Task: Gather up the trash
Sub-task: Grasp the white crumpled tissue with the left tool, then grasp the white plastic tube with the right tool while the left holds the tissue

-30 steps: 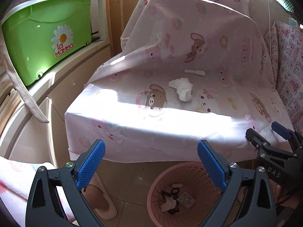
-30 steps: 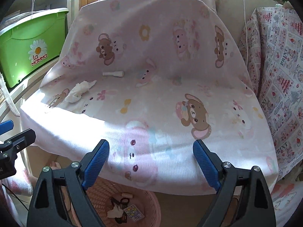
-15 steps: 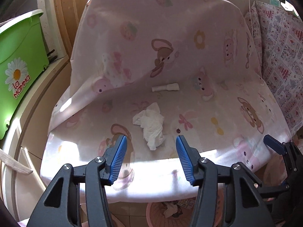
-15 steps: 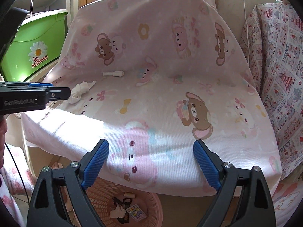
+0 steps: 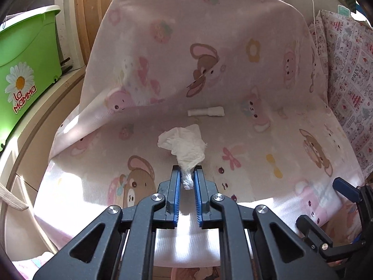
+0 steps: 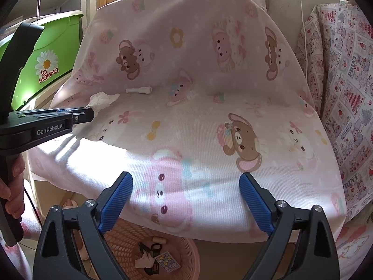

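A crumpled white tissue [image 5: 185, 145] lies on the pink cartoon-print seat cover [image 5: 268, 154]. My left gripper [image 5: 187, 175] is shut on the tissue's near end. The tissue [image 6: 102, 99] and the left gripper [image 6: 89, 114] also show at the left of the right wrist view. A small white tube [image 5: 206, 111] lies on the seat behind the tissue; it shows in the right wrist view too [image 6: 138, 90]. My right gripper [image 6: 185, 189] is open and empty above the seat's front edge. A pink trash basket [image 6: 186, 252] with several scraps stands on the floor below.
A green La Mamma bin [image 5: 21, 67] stands on a ledge at the left. Patterned fabric [image 5: 349, 81] hangs at the right. The chair back [image 5: 198, 35] rises behind the seat. The right gripper [image 5: 345, 210] shows at the lower right of the left wrist view.
My left gripper moved forward over the seat to the tissue and closed from wide open onto its near end. The right gripper has barely moved.
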Demonstrator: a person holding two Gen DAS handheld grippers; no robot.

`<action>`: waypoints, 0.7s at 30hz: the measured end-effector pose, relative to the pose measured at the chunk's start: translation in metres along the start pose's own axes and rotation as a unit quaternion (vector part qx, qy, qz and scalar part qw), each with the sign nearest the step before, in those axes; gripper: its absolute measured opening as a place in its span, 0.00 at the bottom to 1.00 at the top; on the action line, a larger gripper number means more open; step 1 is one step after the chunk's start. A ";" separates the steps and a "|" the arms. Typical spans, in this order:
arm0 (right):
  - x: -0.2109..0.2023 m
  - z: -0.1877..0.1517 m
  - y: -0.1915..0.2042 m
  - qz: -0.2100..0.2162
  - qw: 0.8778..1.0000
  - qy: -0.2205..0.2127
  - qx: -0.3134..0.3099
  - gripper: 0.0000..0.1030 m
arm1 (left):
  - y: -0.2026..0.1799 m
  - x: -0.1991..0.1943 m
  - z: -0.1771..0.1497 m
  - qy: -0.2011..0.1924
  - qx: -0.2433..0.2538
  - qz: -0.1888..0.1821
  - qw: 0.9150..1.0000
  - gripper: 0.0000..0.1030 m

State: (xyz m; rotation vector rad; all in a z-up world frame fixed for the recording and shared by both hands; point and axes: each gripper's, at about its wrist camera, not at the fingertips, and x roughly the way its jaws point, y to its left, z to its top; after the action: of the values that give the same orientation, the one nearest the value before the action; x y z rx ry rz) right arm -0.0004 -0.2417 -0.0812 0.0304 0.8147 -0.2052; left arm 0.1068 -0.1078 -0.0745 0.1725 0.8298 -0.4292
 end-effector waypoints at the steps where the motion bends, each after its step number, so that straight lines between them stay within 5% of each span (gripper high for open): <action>1: 0.000 0.000 0.000 0.000 1.000 0.001 0.000 0.92 | 0.001 0.000 -0.001 0.007 -0.005 -0.001 1.000 0.10; 11: -0.009 0.006 -0.002 0.006 1.000 -0.007 0.008 0.92 | 0.017 -0.019 -0.001 -0.014 -0.022 0.006 1.000 0.10; 18: -0.024 0.035 -0.010 0.052 0.998 -0.026 0.037 0.92 | 0.023 -0.002 -0.010 0.023 -0.041 0.007 0.999 0.10; 21: -0.017 0.051 -0.016 0.068 0.996 -0.009 0.057 0.92 | 0.014 -0.001 -0.010 0.031 -0.003 0.025 0.999 0.11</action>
State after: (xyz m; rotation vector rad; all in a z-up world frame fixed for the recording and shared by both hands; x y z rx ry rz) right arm 0.0217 -0.2599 -0.0331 0.1908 0.7796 -0.1230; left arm 0.1060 -0.0919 -0.0807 0.2025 0.8856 -0.3754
